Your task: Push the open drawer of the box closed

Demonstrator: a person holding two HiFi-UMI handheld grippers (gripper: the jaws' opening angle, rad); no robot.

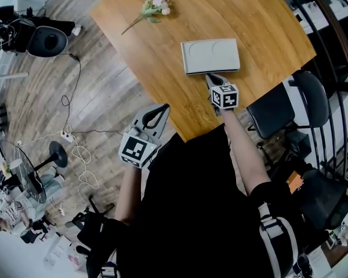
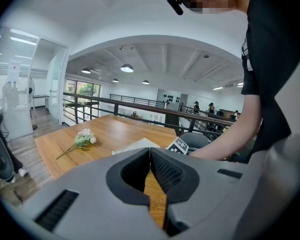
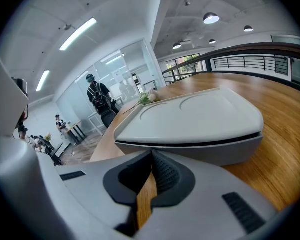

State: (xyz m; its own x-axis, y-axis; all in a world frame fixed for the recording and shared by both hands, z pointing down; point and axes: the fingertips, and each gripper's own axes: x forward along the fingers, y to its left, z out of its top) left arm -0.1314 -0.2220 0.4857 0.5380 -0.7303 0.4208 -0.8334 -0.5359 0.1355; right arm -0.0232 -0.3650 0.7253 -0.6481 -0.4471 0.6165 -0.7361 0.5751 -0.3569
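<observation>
The flat pale-grey box [image 1: 210, 56] lies on the wooden table [image 1: 261, 16]. My right gripper [image 1: 211, 77] is shut, and its tips sit against the middle of the box's near face. In the right gripper view the box [image 3: 190, 121] fills the space just beyond the shut jaws of the right gripper [image 3: 151, 155]. A thin dark seam runs along its front above the drawer front [image 3: 205, 151], which looks about flush with the body. My left gripper [image 1: 161, 108] is shut and empty at the table's near-left edge, away from the box. The left gripper [image 2: 150, 151] shows empty in its own view too.
A small bunch of pale flowers [image 1: 153, 6] lies at the table's far left, also seen as flowers [image 2: 82, 140]. A black chair [image 1: 290, 106] stands right of the table. Cables and a fan [image 1: 23, 167] are on the floor at left.
</observation>
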